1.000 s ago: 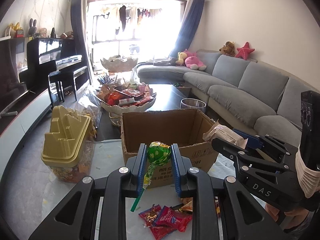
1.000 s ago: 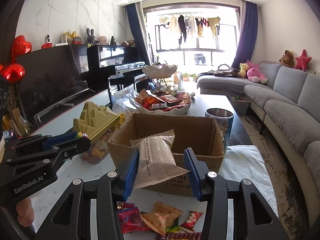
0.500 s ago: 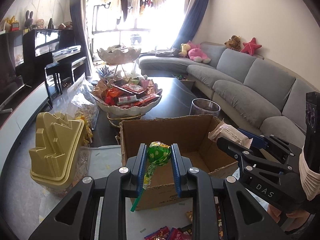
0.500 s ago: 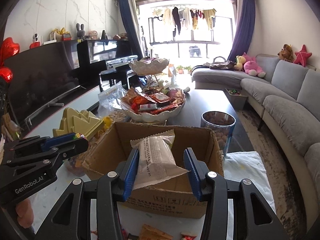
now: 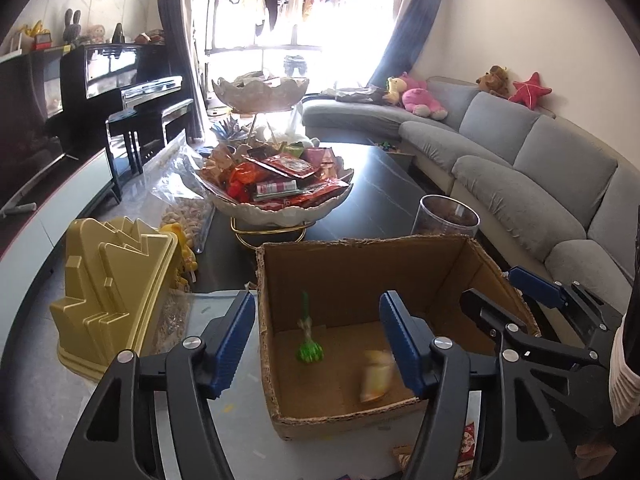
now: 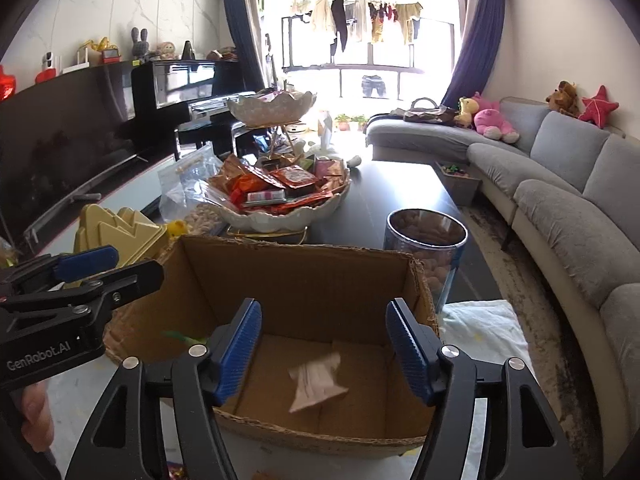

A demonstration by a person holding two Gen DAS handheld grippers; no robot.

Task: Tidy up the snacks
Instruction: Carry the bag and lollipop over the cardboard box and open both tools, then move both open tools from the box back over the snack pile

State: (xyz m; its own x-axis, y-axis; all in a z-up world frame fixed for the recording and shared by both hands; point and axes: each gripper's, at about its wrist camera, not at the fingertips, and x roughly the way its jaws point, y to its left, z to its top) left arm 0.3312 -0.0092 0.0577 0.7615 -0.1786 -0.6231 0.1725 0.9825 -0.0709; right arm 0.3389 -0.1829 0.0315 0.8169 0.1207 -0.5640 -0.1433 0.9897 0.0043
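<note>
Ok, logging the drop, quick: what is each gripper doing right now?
Left gripper: open, holding nothing; lollipop lies in the cardboard box.
Right gripper: open, holding nothing; snack packet is in the box.

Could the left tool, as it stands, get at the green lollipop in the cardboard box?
Probably yes. The left tool is open above the cardboard box, whose top is open, and the green lollipop lies uncovered on its floor, apart from the pale packet.

Lollipop (image 5: 308, 350) and packet (image 5: 375, 374) in cardboard box (image 5: 352, 276), snack bowl (image 5: 280, 210) behind, lidded container (image 5: 108, 292) left
</note>
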